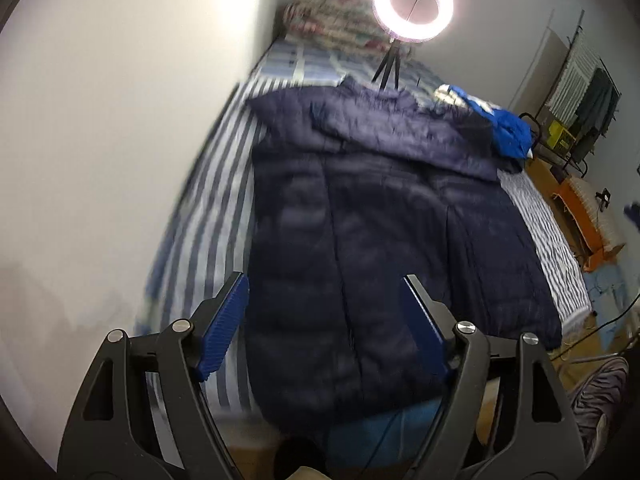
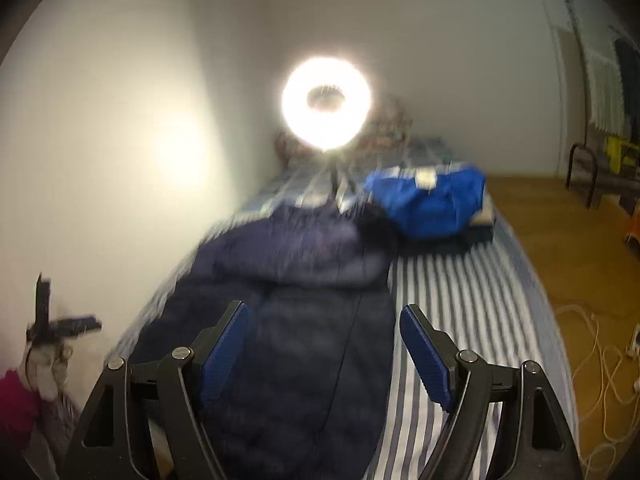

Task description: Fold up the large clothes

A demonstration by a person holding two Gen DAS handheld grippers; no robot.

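Observation:
A large dark navy puffer coat [image 1: 384, 216] lies flat along the striped bed [image 1: 208, 208], hood end far, hem near. Its upper part looks folded across. My left gripper [image 1: 324, 284] is open and empty above the coat's near hem. In the right wrist view the coat [image 2: 304, 320] lies left of centre on the bed [image 2: 460, 300]. My right gripper [image 2: 324, 312] is open and empty above the coat's lower part. The other gripper [image 2: 64, 324] shows blurred at the far left.
A lit ring light on a small tripod [image 1: 412, 4] stands on the bed beyond the coat. A bright blue garment [image 2: 428, 200] lies at the far right of the bed. A white wall [image 1: 120, 120] borders the left. Cables [image 2: 600, 360] lie on the wooden floor at the right.

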